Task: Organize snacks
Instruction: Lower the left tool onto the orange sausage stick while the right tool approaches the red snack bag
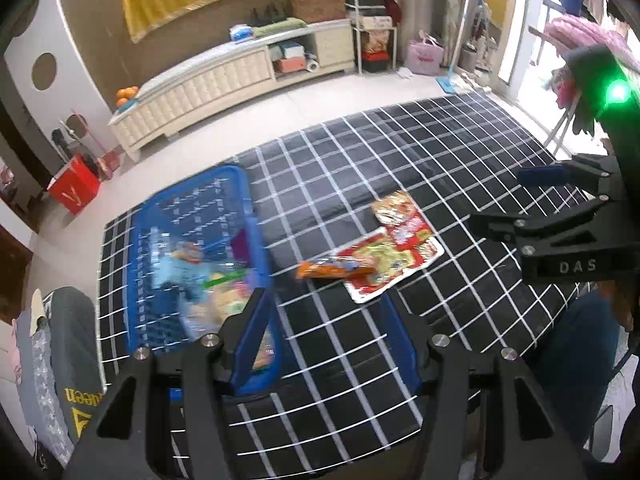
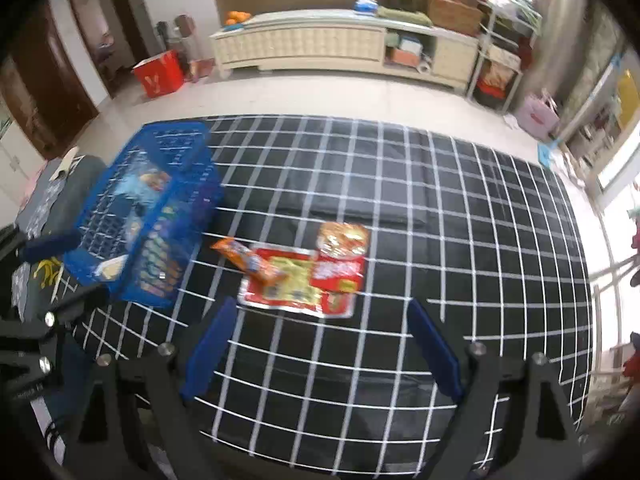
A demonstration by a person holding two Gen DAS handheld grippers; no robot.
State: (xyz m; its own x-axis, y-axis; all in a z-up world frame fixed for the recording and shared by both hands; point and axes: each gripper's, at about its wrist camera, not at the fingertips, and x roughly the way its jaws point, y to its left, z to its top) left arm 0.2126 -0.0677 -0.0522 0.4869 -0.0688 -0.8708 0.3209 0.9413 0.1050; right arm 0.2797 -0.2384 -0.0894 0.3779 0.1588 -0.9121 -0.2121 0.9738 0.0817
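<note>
A: Three packets are left on the checked cloth (image 2: 400,184): an orange packet (image 2: 248,261) lying across the corner of a flat red-and-yellow packet (image 2: 292,280), and a red pouch (image 2: 343,252) overlapping that packet's far right edge. The blue basket (image 2: 132,184), just to their left, already has snacks in it.

B: Then whoever holds the tools would do best to lift the orange one first, since it sits on top and its end overhangs toward the basket. The flat packet beneath looks thin; gripping it by an edge seems wiser than pressing down on its face.

A: And the grippers?

B: The right gripper (image 2: 320,356) has its blue pads spread wide, nothing between them, hovering on the near side of the pile and touching none of it. The left gripper (image 1: 326,338) is parted about halfway and also empty, with one finger over the basket's near corner in its own view and the other over bare cloth.

A: So neither has a packet yet.

B: Neither.
</note>
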